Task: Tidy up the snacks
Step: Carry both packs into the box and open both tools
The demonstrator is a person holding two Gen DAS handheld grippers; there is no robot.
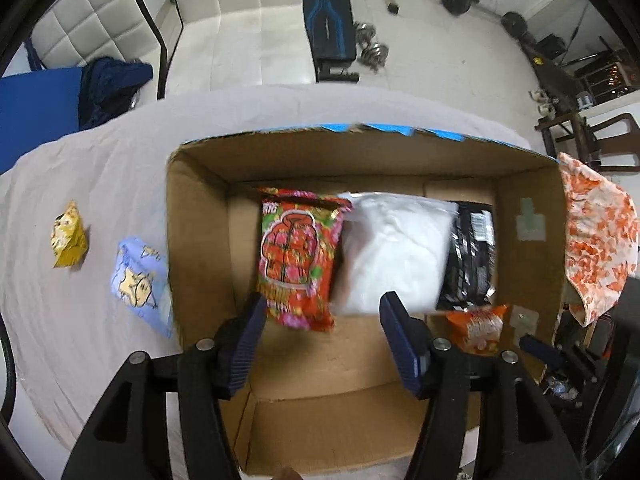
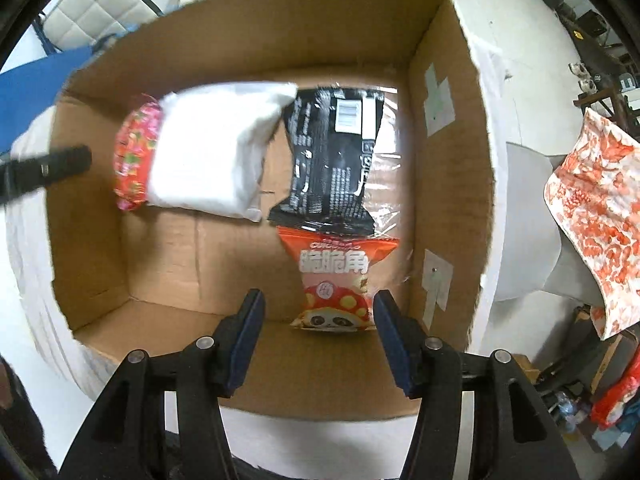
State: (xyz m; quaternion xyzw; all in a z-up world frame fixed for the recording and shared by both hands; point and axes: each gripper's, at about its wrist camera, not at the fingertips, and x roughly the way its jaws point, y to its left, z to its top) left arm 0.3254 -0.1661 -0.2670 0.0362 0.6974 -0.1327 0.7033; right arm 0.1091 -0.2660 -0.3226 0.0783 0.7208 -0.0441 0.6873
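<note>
An open cardboard box [image 1: 200,240] [image 2: 448,184] holds a red flowery snack bag [image 1: 296,256] [image 2: 134,156], a white packet [image 1: 394,248] [image 2: 208,148], a black bag [image 1: 470,256] [image 2: 336,160] and an orange panda snack bag [image 1: 478,328] [image 2: 334,276]. My left gripper [image 1: 322,314] hangs open above the box, over the near ends of the red and white packets, holding nothing. My right gripper [image 2: 318,310] is open just above the orange bag's near end. On the cloth left of the box lie a yellow packet [image 1: 68,238] and a light blue packet [image 1: 140,280].
The box sits on a table covered with a pale cloth [image 1: 100,184]. An orange-patterned white cloth [image 1: 600,236] [image 2: 600,216] hangs to the right of the box. A white sofa [image 1: 240,28], a bench and dumbbells [image 1: 372,44] stand beyond the table.
</note>
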